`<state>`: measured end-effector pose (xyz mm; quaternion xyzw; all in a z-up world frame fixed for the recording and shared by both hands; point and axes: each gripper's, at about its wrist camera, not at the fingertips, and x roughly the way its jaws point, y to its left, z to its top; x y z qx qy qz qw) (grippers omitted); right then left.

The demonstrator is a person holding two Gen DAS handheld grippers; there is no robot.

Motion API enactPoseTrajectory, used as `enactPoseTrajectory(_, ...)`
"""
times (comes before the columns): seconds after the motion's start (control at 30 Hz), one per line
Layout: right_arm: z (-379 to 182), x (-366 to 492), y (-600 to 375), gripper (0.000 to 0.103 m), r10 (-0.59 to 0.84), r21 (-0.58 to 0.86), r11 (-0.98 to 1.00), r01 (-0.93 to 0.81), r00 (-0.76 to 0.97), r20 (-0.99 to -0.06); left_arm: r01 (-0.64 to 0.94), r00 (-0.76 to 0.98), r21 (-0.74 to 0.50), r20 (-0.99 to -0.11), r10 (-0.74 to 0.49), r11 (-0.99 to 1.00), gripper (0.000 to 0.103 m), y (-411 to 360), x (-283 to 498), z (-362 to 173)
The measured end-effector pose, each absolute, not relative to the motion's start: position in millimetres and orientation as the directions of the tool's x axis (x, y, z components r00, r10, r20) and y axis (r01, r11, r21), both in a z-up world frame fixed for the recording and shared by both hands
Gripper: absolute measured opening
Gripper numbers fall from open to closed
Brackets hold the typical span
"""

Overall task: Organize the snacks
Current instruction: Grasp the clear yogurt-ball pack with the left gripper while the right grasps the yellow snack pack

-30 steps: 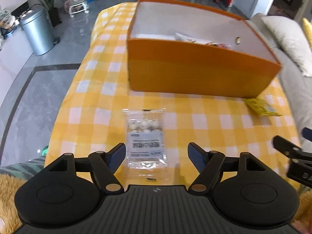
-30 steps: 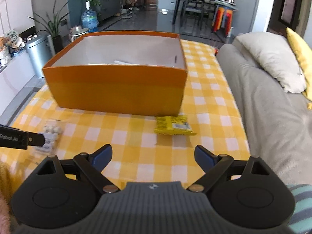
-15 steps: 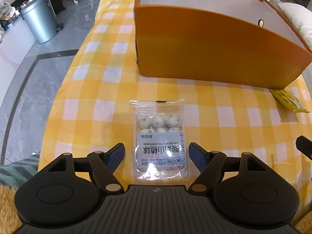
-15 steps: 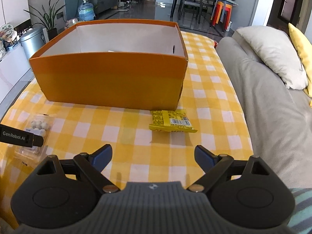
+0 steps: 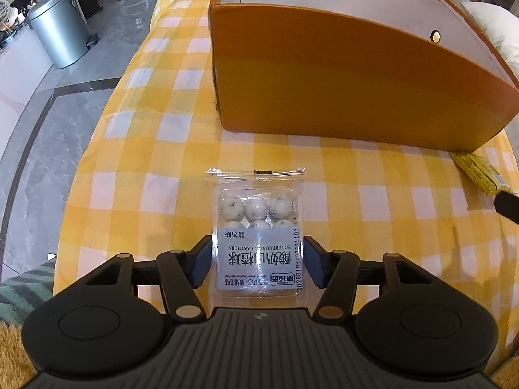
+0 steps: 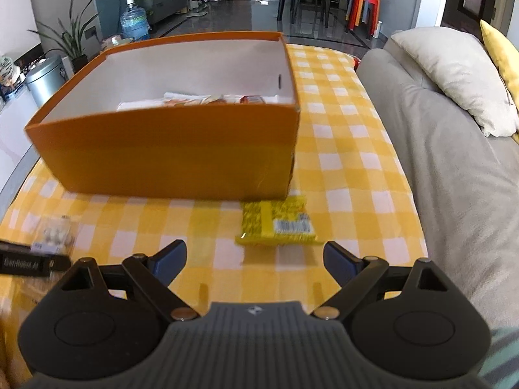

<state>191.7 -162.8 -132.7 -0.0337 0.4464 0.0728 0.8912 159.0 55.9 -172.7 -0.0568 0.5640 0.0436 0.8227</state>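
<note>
A clear packet of yogurt-coated hawthorn balls [image 5: 258, 240] lies on the yellow checked tablecloth [image 5: 155, 175]. My left gripper [image 5: 258, 261] is low over it, its jaws on either side of the packet's near half, close to its edges but not visibly pressing. A yellow snack packet [image 6: 280, 223] lies in front of the orange box [image 6: 168, 159], just ahead of my open, empty right gripper [image 6: 254, 259]. The box holds several snack packets [image 6: 211, 99]. The hawthorn packet also shows in the right wrist view [image 6: 56, 235].
A grey sofa [image 6: 454, 175] with a beige pillow [image 6: 454, 77] runs along the table's right side. A metal bin [image 5: 60, 34] stands on the floor to the left. The yellow packet's end shows in the left wrist view [image 5: 478, 173].
My left gripper has moved forward and down over the hawthorn packet and its jaws have narrowed around it. My right gripper has moved closer to the yellow packet.
</note>
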Motion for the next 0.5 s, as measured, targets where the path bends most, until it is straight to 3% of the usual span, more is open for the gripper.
enactPoseTrajectory(0.5,-163,277,-161,0.085,0.087,0.019,0.986,-0.167,0.408,-0.909,-0.117,0.35,-0.057,-0.937,-0.012,0.992,0.066,40,181,-163)
